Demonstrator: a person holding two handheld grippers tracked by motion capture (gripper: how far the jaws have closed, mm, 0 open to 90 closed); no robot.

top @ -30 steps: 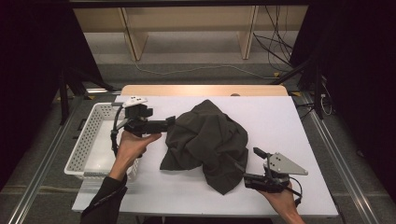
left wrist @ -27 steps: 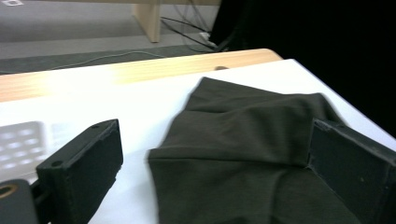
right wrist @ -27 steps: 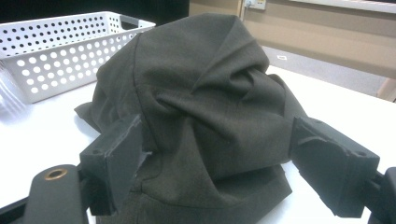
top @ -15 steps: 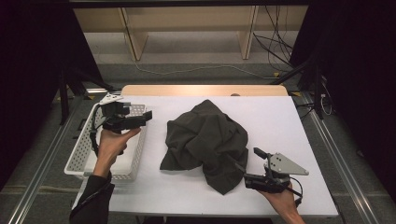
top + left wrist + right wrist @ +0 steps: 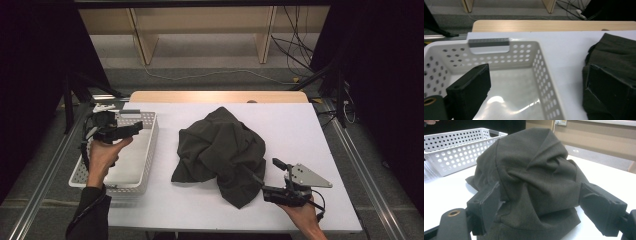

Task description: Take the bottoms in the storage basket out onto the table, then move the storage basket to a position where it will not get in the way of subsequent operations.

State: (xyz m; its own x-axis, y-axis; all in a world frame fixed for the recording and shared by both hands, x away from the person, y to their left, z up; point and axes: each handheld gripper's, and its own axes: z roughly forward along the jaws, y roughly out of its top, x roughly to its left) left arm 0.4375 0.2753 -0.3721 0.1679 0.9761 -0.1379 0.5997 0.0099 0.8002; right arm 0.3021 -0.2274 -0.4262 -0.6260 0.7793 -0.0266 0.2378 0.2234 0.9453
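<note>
Dark cloth (image 5: 220, 152) sits crumpled in a heap near mid-table, between your two grippers. Notes, left to right.

Left: your left hand (image 5: 102, 155) is raised over the white perforated basket (image 5: 146, 165), forearm coming up from the bottom edge. Your left gripper (image 5: 134, 129) points across toward the cloth, hovering above the basket's far half. Its jaws stand wide apart and hold nothing; in the left gripper view the basket floor shows between them. The cloth lies well apart from this gripper, off beyond its right-hand jaw, with bare white tabletop (image 5: 300, 125) between basket and cloth.

Middle: the cloth is dark grey-green, matte, bunched into a mound with deep folds and a peak at the far side; a flap trails toward the near edge.

Right: your right hand (image 5: 300, 210) rests low at the near edge. Your right gripper (image 5: 261, 180) aims at the cloth's near corner, jaws spread wide. In the right gripper view the cloth's folds bulge between the jaws and seem to brush the left one; nothing is pinched.
</note>
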